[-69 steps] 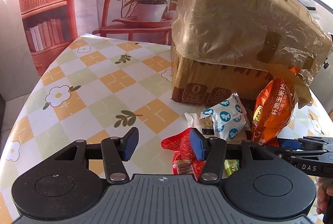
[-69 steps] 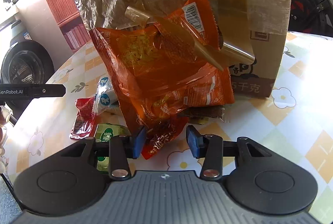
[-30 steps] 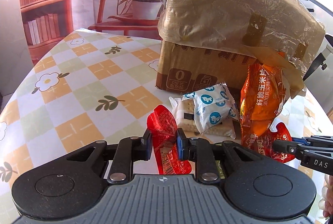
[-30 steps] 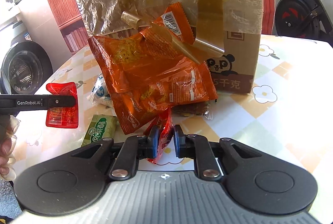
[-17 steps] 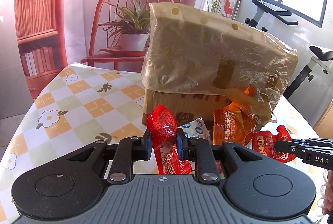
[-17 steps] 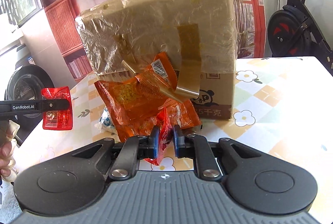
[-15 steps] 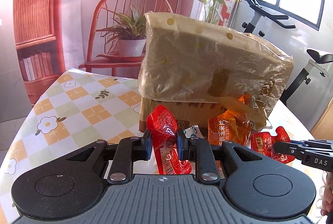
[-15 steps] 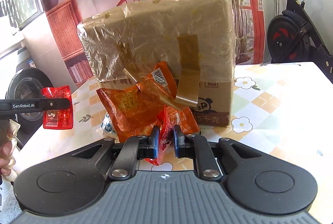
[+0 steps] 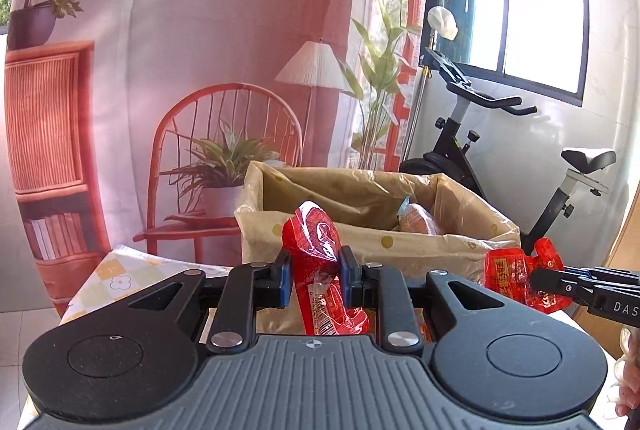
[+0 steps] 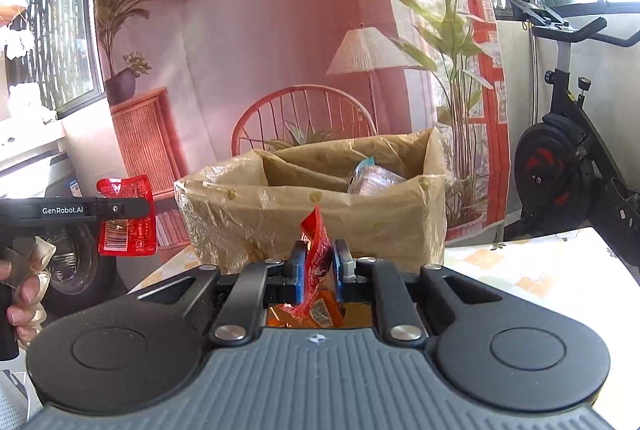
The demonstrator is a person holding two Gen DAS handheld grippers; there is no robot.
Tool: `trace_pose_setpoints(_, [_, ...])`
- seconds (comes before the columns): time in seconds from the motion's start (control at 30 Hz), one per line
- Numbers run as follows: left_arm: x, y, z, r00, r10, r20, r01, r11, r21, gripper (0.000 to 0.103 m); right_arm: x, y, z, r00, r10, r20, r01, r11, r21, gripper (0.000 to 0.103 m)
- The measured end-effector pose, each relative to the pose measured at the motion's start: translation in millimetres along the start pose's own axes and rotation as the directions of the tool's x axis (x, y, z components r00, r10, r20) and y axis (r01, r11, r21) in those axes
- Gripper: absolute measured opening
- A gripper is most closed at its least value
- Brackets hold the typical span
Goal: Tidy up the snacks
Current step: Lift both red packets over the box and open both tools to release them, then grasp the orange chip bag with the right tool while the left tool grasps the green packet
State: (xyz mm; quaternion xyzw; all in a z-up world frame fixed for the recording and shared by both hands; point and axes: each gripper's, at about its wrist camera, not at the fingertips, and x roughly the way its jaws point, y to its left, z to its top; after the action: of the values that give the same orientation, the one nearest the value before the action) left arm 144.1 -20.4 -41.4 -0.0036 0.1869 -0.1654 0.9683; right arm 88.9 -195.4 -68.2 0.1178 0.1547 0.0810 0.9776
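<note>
Left tool (image 9: pixel 312 276) clamping crinkly red packet (image 9: pixel 320 270), right tool (image 10: pixel 316 270) pinching glossy red sachet (image 10: pixel 316 254)

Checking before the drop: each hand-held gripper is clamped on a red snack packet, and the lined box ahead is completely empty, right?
Not quite. The lined box already holds a packaged snack, as the right wrist view shows. Both hand-held grippers, left and right, do clamp red packets.

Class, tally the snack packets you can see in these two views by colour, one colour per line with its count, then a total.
Red packets: 2, one in the left claw (red packet), one in the right claw (second red packet)
Pale packets inside the lined box: 1
Orange packets, partly hidden below the right claw: 1
Total: 4
</note>
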Motion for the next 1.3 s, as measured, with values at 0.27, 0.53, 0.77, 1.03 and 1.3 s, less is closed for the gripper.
trace_pose_setpoints(0.27, [41.3,-16.7,54.6,0.999,-0.036,0.038,0.034,0.999,0.035,0.024,45.6,1.1,59.4,0.996,0.018,0.083,-0.010,0.996,-0.090,0.014])
trace_pose_setpoints(0.53, [109.5,-16.6,63.0,0.999,-0.025,-0.048,0.026,0.999,0.028,0.024,124.1,-2.2,72.8,0.999,0.031,-0.017,-0.032,0.997,-0.063,0.014])
trace_pose_setpoints(0.77, [125.1,-1.9,52.0,0.996,0.003,-0.090,-0.002,1.000,0.009,0.064,144.8,-7.3,57.2,0.996,0.039,-0.083,-0.039,0.999,-0.005,0.030])
trace_pose_setpoints(1.03, [84.3,20.7,34.4,0.992,0.042,-0.117,-0.044,0.999,-0.017,0.066,94.1,-1.0,46.9,0.998,0.058,-0.034,-0.060,0.997,-0.052,0.075])
trace_pose_setpoints(1.3, [35.4,33.6,-18.4,0.987,0.054,-0.150,-0.057,0.998,-0.016,0.071,47.2,2.1,7.6,0.999,0.030,-0.025,-0.030,0.999,-0.025,0.097])
